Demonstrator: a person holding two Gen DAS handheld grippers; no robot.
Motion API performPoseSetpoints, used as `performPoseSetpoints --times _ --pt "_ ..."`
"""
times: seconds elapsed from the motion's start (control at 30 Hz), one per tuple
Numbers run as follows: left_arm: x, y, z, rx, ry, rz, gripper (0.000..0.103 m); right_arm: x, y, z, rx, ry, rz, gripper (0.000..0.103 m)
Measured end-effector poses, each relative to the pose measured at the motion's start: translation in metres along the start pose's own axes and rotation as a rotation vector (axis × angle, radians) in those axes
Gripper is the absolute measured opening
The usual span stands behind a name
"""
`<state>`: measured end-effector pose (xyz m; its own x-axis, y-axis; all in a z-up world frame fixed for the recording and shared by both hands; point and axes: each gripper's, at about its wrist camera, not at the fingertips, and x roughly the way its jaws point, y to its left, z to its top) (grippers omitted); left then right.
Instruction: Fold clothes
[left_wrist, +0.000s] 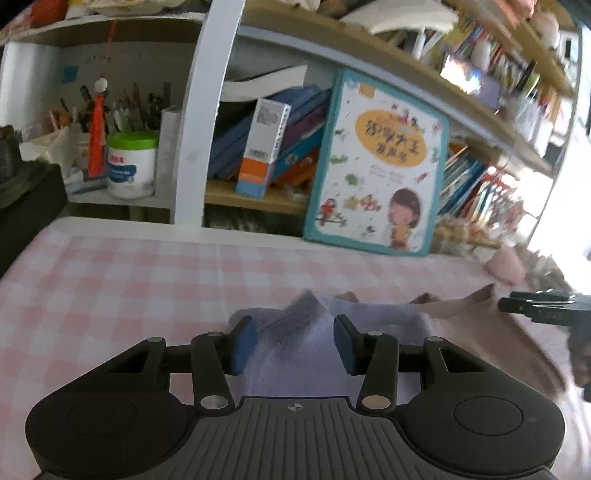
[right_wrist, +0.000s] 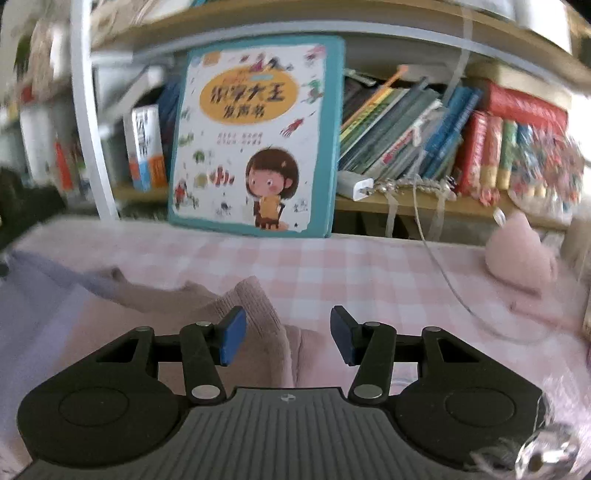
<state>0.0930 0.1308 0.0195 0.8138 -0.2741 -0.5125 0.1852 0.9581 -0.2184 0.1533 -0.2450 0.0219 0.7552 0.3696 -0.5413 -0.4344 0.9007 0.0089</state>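
left gripper (left_wrist: 294, 341) fingers apart | lavender garment (left_wrist: 299, 354) between | right gripper (right_wrist: 287, 339) likewise, pink sleeve (right_wrist: 258, 314)

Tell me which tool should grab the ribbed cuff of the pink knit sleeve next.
Right, probably. The right tool is open, with the pink knit sleeve's ribbed cuff lying between its blue pads. The left tool, also open, sits over the lavender knit part of the garment, away from that cuff.

A sweater (right_wrist: 255, 325) is lying on the checked tablecloth (right_wrist: 351, 266), a picture book (right_wrist: 258, 136) leaning against the bookshelf (right_wrist: 424, 206) behind it.
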Motion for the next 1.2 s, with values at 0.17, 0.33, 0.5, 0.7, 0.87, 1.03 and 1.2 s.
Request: performPoseSetpoints --times 0.17,0.33,0.5,0.7,0.87,1.03,1.2 --pt "0.024 0.009 0.001 -0.053 0.056 0.050 0.010 0.025 0.002 0.001 -0.016 0.067 0.011 0.008" --pt "0.034 0.022 -0.007 -0.114 0.088 0.041 0.009 0.028 -0.017 -0.001 0.137 0.088 0.063 0.005" --pt "0.033 0.009 -0.008 -0.041 0.078 0.079 0.009 0.017 -0.019 -0.005 0.191 0.033 0.049 0.004" --pt "0.035 0.006 -0.009 -0.003 0.073 0.106 0.011 0.012 -0.002 0.000 0.061 -0.009 -0.053 0.004" --pt "0.036 0.008 -0.010 -0.022 0.068 0.110 0.014 0.030 -0.014 -0.010 0.065 0.045 -0.109 0.001" --pt "0.027 0.005 -0.006 -0.022 0.045 0.124 0.020 0.014 -0.022 -0.009 0.097 0.006 -0.092 0.001" --pt "0.014 0.010 -0.001 -0.043 0.013 0.057 0.072 -0.008 -0.023 -0.001 0.109 -0.062 -0.030 0.052"
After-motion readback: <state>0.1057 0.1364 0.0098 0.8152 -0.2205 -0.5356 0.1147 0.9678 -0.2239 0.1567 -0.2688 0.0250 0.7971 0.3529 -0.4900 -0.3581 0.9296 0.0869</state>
